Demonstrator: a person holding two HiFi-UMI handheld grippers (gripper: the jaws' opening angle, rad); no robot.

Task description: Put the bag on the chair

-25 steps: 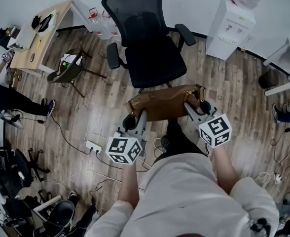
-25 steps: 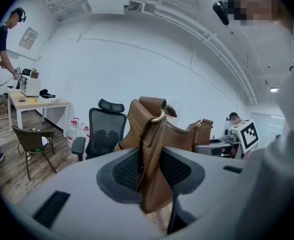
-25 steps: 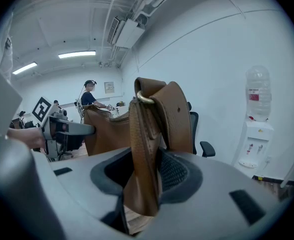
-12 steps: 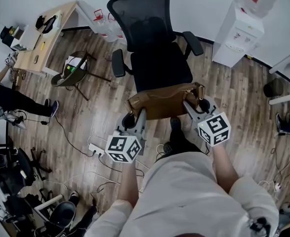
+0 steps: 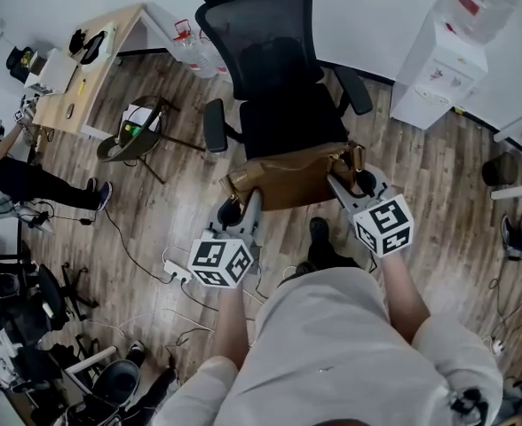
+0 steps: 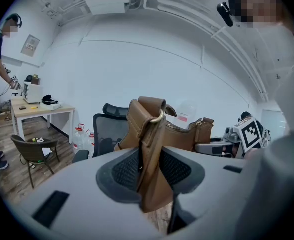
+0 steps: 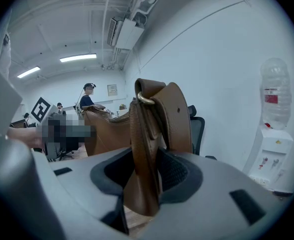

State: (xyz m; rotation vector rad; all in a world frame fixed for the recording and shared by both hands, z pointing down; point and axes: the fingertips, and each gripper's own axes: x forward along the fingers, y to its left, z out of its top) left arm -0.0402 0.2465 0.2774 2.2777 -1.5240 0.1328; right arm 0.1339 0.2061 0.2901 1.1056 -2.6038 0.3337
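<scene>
A tan leather bag (image 5: pixel 289 179) hangs stretched between my two grippers, level with the front edge of the black office chair's seat (image 5: pixel 292 122). My left gripper (image 5: pixel 243 192) is shut on the bag's left strap end (image 6: pixel 148 154). My right gripper (image 5: pixel 336 181) is shut on the right strap end (image 7: pixel 143 154), by its brass ring. In the left gripper view the chair's mesh back (image 6: pixel 103 134) shows behind the bag. The chair (image 7: pixel 197 129) appears just past the strap in the right gripper view.
A white water dispenser (image 5: pixel 442 69) stands right of the chair. Left are a small folding chair (image 5: pixel 135 131), a wooden desk (image 5: pixel 83 69) and water jugs (image 5: pixel 190 47). A power strip with cables (image 5: pixel 174 269) lies on the wood floor. A person (image 5: pixel 12 185) stands at far left.
The chair has come nearer and now sits just behind the bag. Both grippers keep their hold on the strap ends and have carried the bag forward to the seat's front edge.
</scene>
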